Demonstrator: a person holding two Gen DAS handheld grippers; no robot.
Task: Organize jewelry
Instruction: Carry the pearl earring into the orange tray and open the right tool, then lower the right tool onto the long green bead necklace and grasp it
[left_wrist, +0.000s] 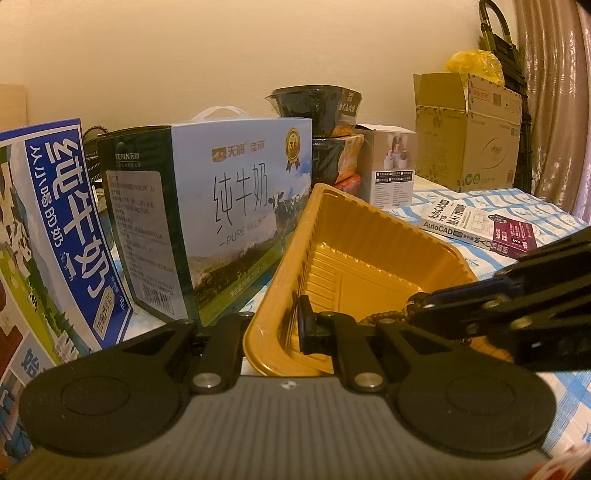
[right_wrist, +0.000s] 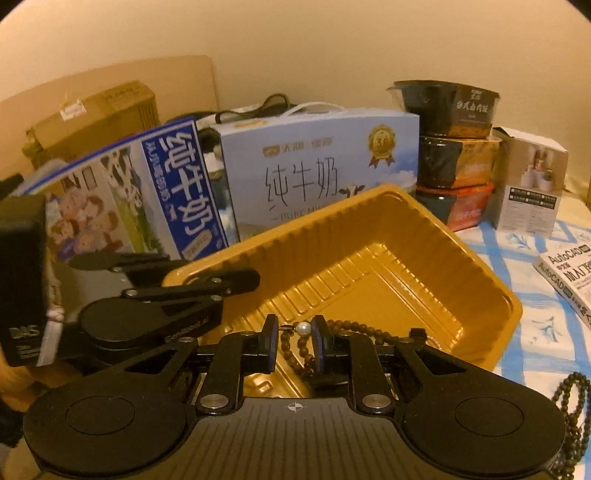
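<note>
left gripper: I've got it clamped shut on the near rim of the gold tray, so the tray sits tipped up, its far corner raised toward the milk box.
tray: empty floor as far as I see, ribbed walls, near-left corner pinched; in the right wrist view the left tool shows at the tray's left rim.
right gripper: jaws only a little apart, pinching a brown bead bracelet with one white pearl between the pads; strand loops down and trails right.
bracelet place: held over the near edge of the tray, hanging inside the rim, not lying on the floor yet as far as I can tell.
second bead string: dark beads on the checked cloth, right of the tray, untouched.
step: my read, carrying the bracelet into the tray; drop not done.
next move: I'd push a bit further over the tray floor, lower, then let the jaws open; keep the left grip firm so the tray doesn't flop.
edges: near wall is tall and tilted, dangling loop could snag on the rim.
room left: tight, milk boxes stand just behind and beside the tray.
room right: open cloth, book near the far right, well apart from the tray.
risk: beads slide to the low corner of a tipped tray.
</note>
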